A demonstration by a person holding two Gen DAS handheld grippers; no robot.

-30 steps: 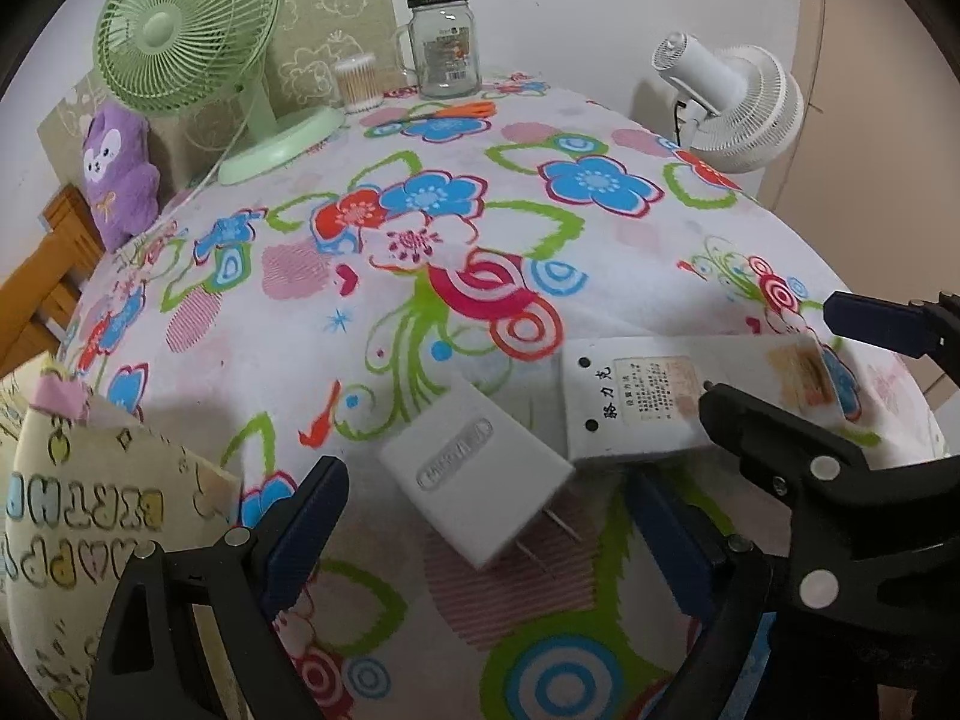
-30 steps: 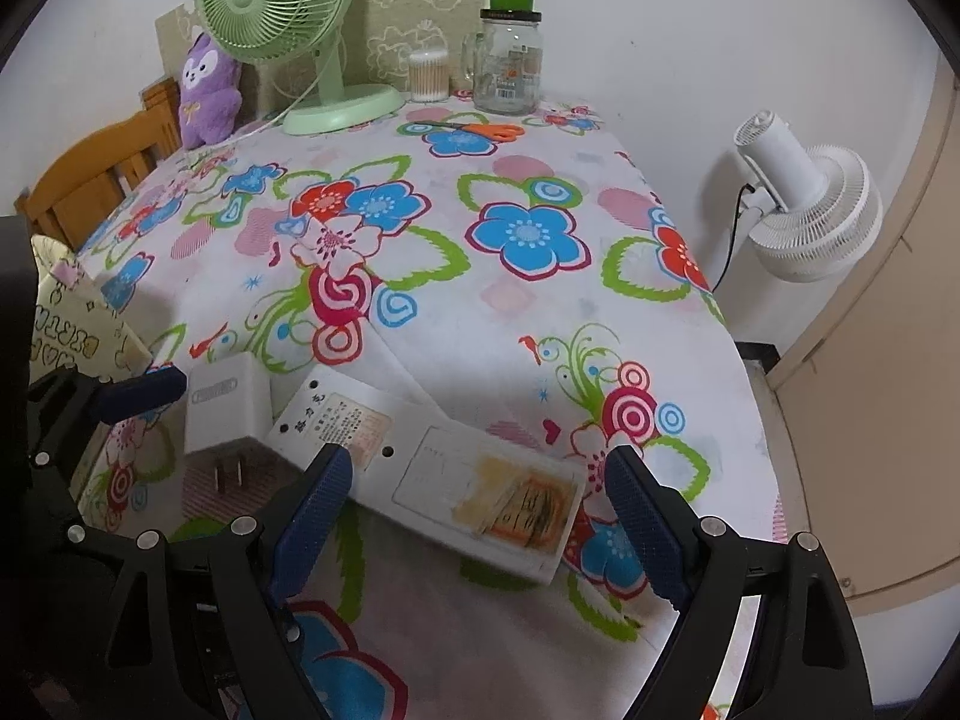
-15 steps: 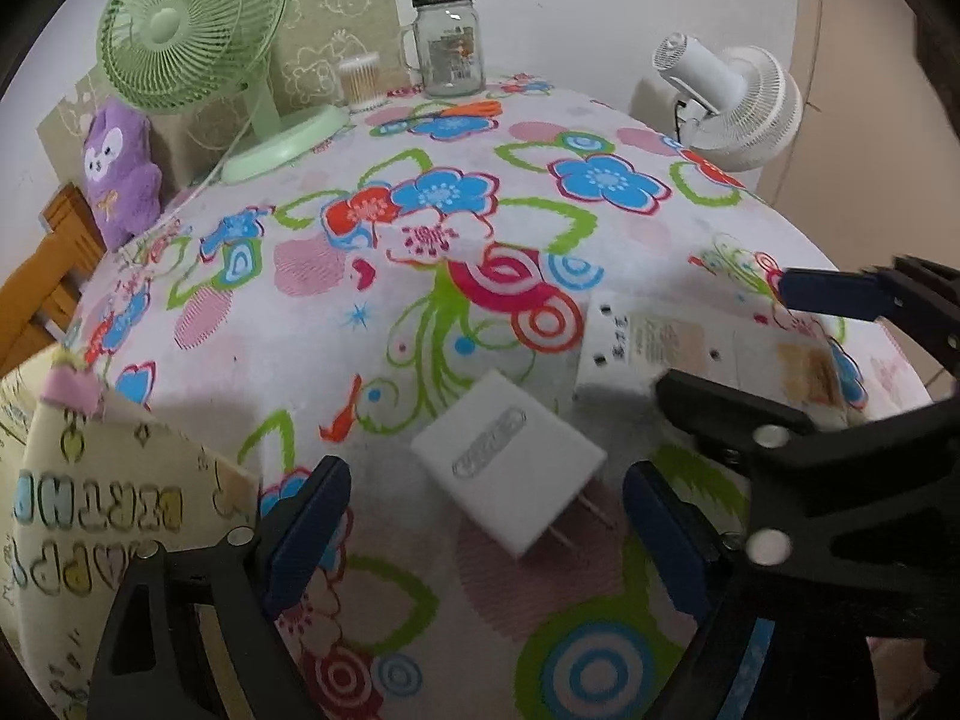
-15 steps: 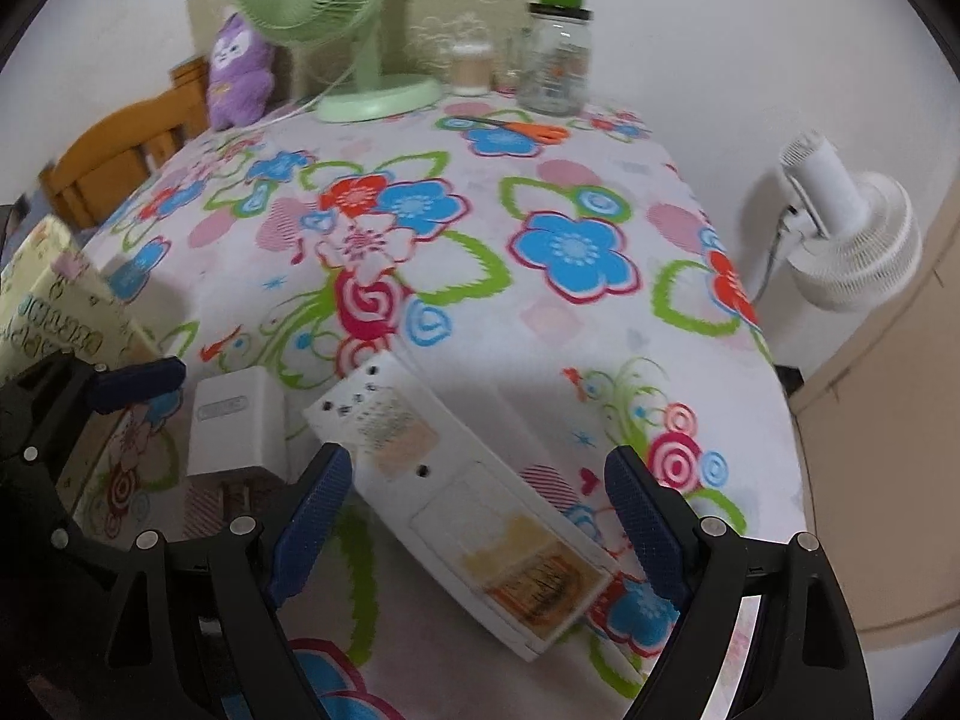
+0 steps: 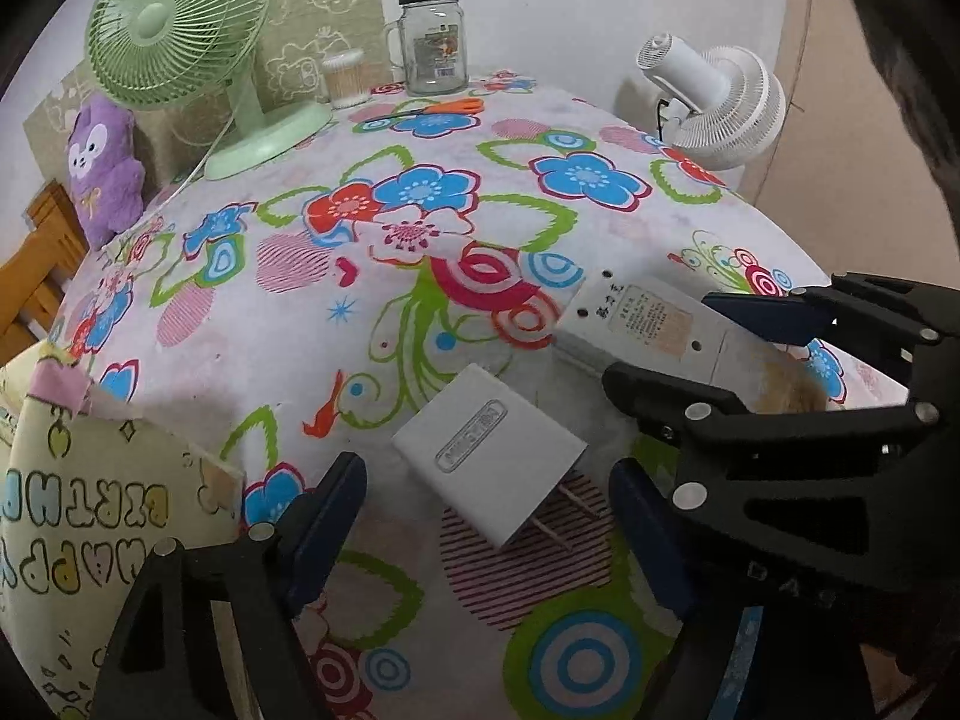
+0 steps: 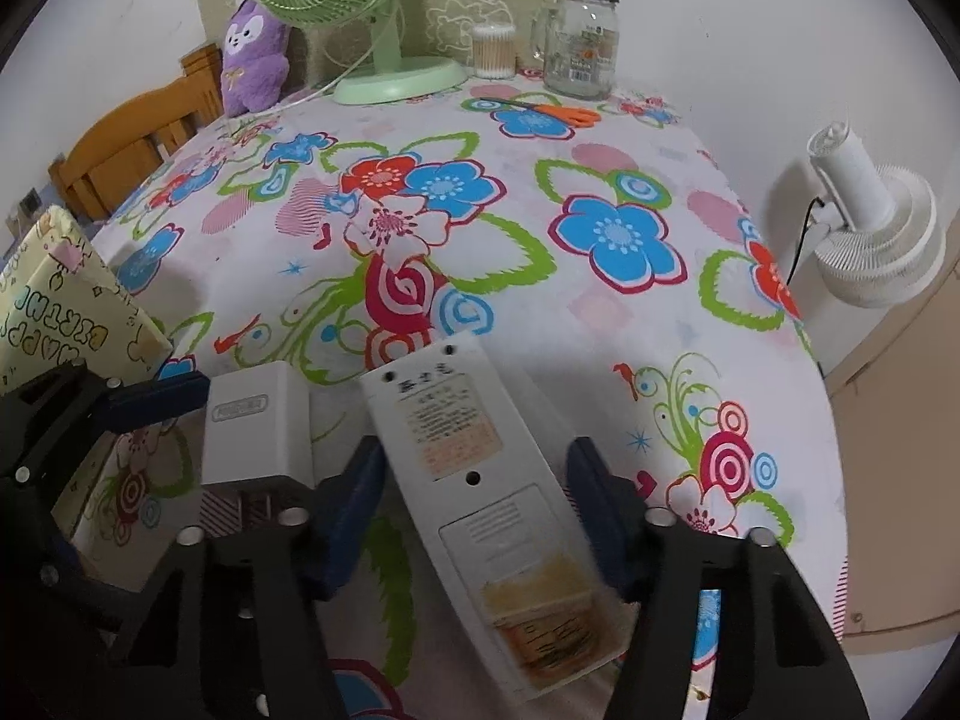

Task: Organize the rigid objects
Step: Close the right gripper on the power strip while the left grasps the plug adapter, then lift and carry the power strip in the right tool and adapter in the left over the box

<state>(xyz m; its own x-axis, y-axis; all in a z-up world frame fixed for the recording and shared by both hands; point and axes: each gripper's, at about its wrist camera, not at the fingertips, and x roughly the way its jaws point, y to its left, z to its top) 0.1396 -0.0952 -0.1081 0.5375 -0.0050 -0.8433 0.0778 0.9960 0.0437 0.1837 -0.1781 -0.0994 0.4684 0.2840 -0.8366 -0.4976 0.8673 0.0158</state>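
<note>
A white plug adapter lies flat on the flowered tablecloth, prongs toward me, between the open fingers of my left gripper; it also shows in the right wrist view. A long white remote-like device with a printed label lies face down between the open fingers of my right gripper; the pads stand just off its sides. It also shows in the left wrist view, with the right gripper around it.
A yellow gift box sits at the near left. At the far edge stand a green fan, a glass jar, a cotton-swab tub, orange scissors and a purple plush. A white fan stands beyond the right edge.
The right gripper has turned and moved in, so the long device now lies lengthwise between its fingers. The left gripper has crept closer around the adapter. Neither has closed.
</note>
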